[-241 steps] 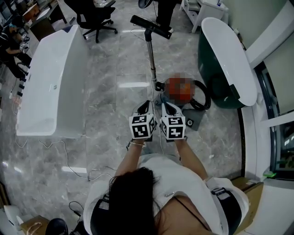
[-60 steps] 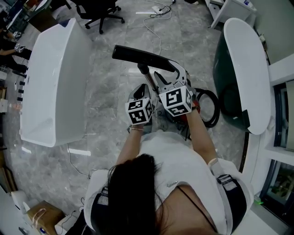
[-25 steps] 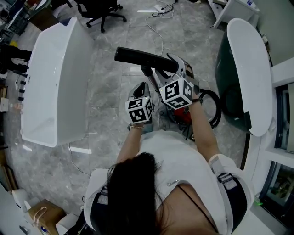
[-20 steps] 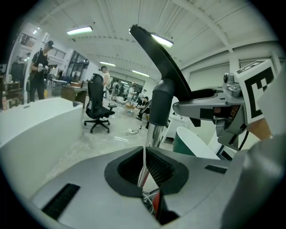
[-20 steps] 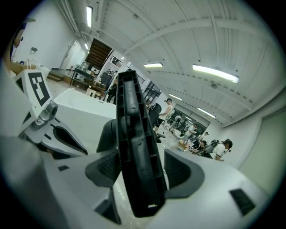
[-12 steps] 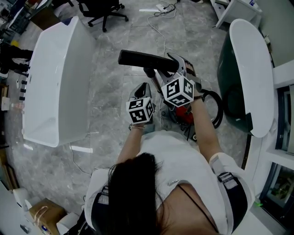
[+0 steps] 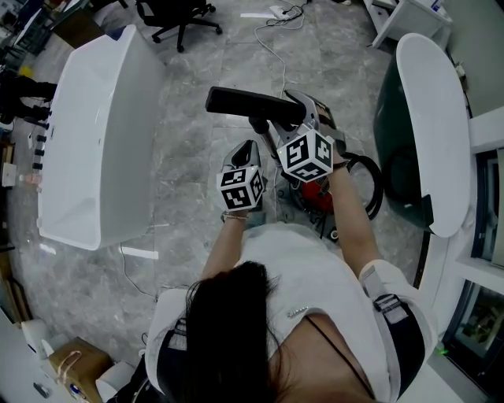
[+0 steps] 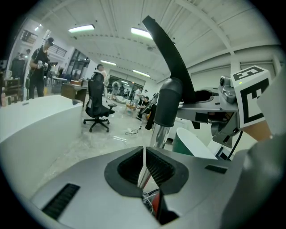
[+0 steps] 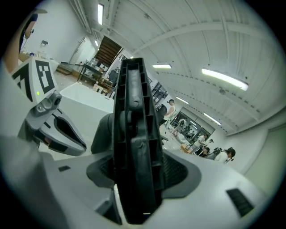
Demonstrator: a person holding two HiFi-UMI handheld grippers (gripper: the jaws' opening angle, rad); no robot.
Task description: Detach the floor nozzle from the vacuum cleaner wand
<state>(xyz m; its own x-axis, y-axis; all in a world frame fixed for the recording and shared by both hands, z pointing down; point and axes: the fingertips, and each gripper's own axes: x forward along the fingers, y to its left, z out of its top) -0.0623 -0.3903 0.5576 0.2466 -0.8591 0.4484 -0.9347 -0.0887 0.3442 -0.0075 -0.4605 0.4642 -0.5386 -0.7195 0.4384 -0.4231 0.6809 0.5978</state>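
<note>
The black floor nozzle (image 7: 244, 103) is lifted off the floor and tilted, still joined by its dark collar (image 8: 169, 100) to the chrome wand (image 8: 157, 135). My left gripper (image 7: 246, 147) is shut on the wand just below that collar; in the left gripper view the tube runs into the narrow slit of my left gripper (image 8: 144, 163). My right gripper (image 7: 293, 103) is shut on the nozzle from the right end. In the right gripper view the nozzle's ribbed underside (image 9: 134, 112) fills the space in my right gripper (image 9: 134, 179).
A white bathtub (image 7: 87, 134) stands at the left and a green-and-white tub (image 7: 429, 118) at the right. The red vacuum body (image 7: 316, 194) and its black hose (image 7: 372, 189) lie on the marble floor under my right arm. An office chair (image 7: 177, 12) and cables (image 7: 272, 47) are farther off.
Long before, the nozzle lay on the floor with both grippers low on the wand. Now it is raised with the right gripper on it. Over the last second it only rolled slightly.
</note>
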